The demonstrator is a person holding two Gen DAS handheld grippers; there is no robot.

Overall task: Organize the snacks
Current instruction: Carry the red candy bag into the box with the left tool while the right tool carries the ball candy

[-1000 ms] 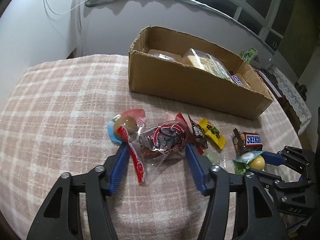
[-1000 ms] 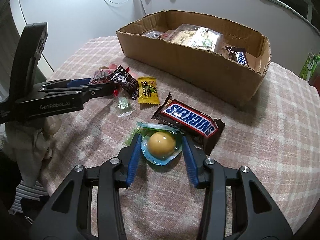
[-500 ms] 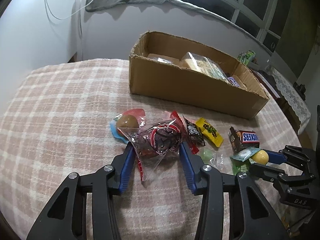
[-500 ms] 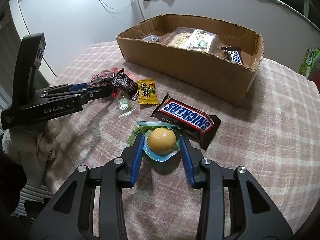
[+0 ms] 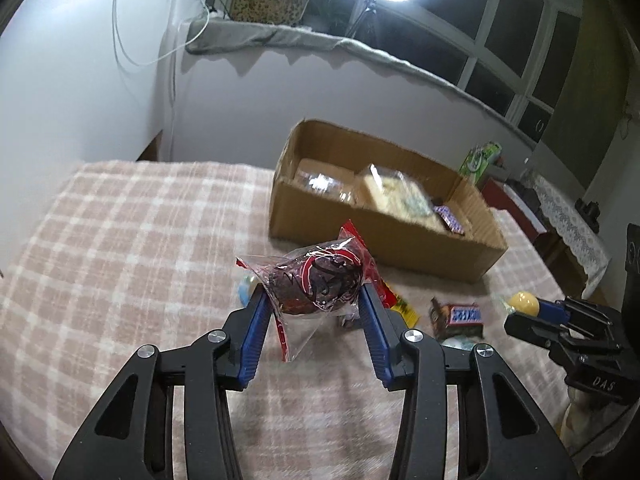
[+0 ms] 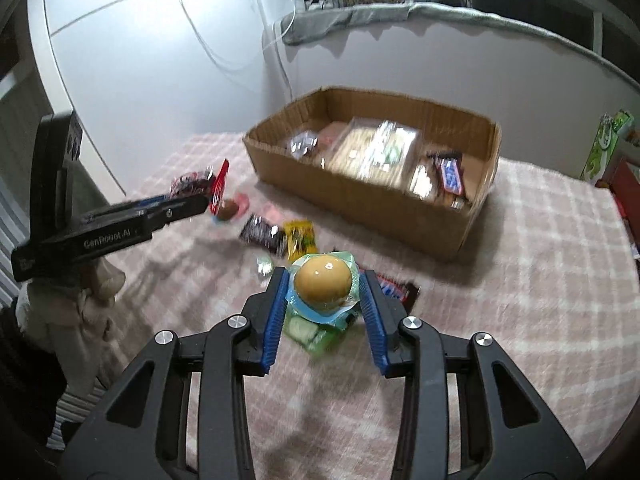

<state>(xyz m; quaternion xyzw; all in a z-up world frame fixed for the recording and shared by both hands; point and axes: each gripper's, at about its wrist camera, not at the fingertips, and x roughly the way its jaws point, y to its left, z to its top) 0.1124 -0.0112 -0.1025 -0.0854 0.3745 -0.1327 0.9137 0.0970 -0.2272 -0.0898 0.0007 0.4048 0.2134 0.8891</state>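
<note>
**Left wrist view: a snack in each gripper, both off the surface**

My left gripper has its blue pads pressed on a clear bag of dark red snacks, held above the checked surface. The print on the bag is too crumpled to read. Below and to the right lies a chocolate bar; its blue and white lettering is blurred here.

My right gripper is clamped on a jelly cup with a yellow dome and a pale blue rim, also lifted clear. In the left wrist view the same cup shows at the right edge, and the letters "DAS" can be read on that gripper's black body. In the right wrist view, my left gripper's side reads "GenRobot.AI".

The cardboard box stands beyond the loose snacks, with clear packs and a wrapped bar inside. A yellow packet and a dark packet lie side by side before it.
</note>
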